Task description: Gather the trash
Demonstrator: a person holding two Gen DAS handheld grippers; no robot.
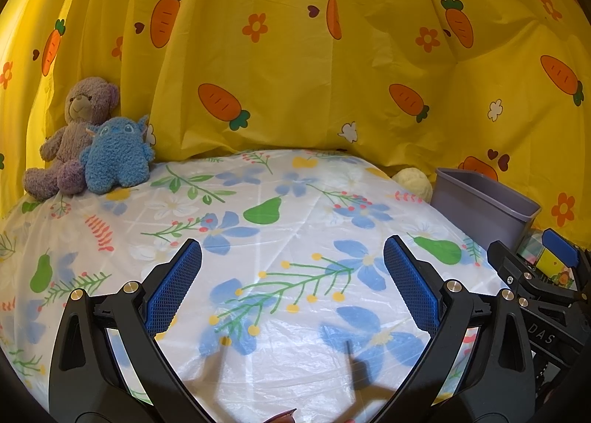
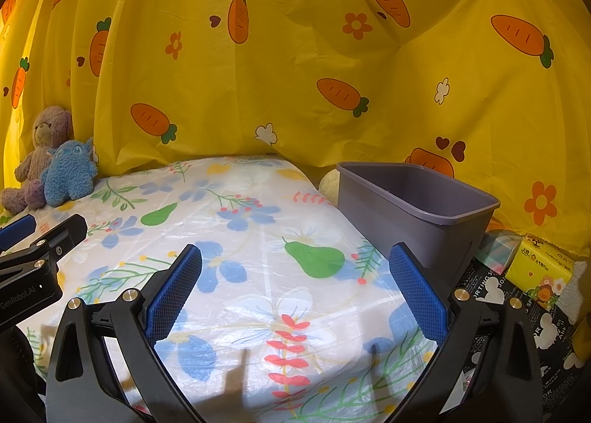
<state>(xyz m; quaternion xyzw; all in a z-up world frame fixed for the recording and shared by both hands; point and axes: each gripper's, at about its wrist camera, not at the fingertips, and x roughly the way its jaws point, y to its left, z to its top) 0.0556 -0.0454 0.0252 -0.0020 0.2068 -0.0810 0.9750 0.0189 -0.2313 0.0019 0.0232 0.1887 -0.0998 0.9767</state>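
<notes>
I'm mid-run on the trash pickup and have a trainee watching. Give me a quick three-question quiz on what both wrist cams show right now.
1. True or false: the grey bin has trash in it.
2. What sits at the far left corner of the floral tablecloth? A) two plush toys B) a cup C) a book
3. Fill in: both the left gripper and the right gripper are ____.

Key
1. False; the part of its inside that shows looks empty.
2. A; a purple bear and a blue plush, touching.
3. Open, holding nothing.
</notes>
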